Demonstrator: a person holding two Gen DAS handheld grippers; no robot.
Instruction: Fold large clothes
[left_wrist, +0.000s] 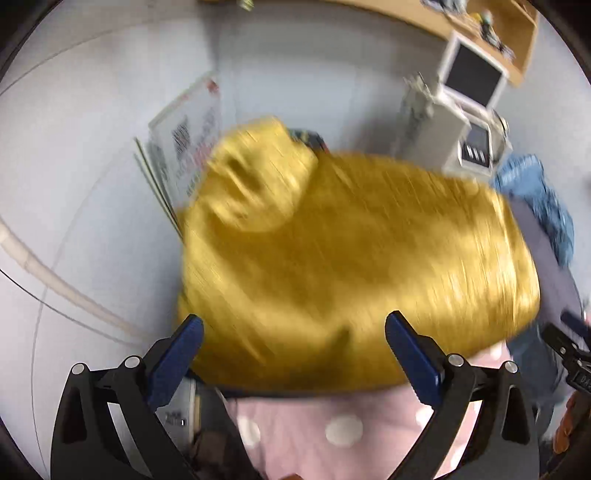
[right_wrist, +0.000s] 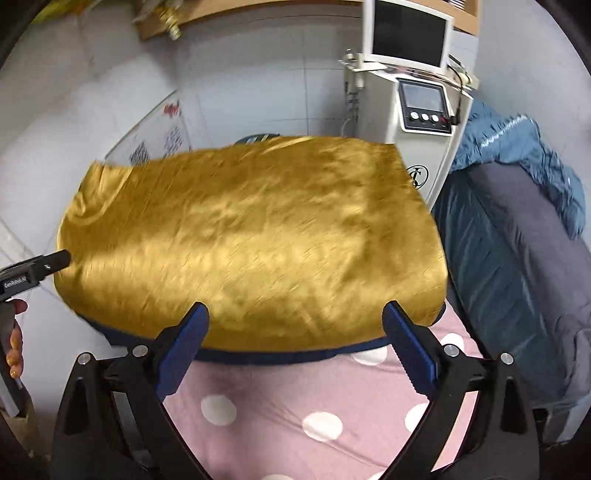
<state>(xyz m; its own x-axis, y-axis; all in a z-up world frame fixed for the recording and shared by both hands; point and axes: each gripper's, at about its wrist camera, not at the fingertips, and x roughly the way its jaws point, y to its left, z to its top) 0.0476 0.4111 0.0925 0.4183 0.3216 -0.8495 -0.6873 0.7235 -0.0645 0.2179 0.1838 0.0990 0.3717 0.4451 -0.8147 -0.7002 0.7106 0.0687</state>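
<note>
Yellow garment lies as a folded slab on pink dotted bed, 12 o'clock of both grippers. Left gripper & right gripper both spread wide, empty, prob. hovering near its edge for next fold.

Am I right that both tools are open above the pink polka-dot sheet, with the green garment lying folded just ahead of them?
Nearly right, but the garment is mustard yellow, not green, as the right wrist view shows most clearly. The rest stands: the left tool and the right tool are both open above the pink polka-dot sheet, with the garment lying folded just ahead of them.
</note>
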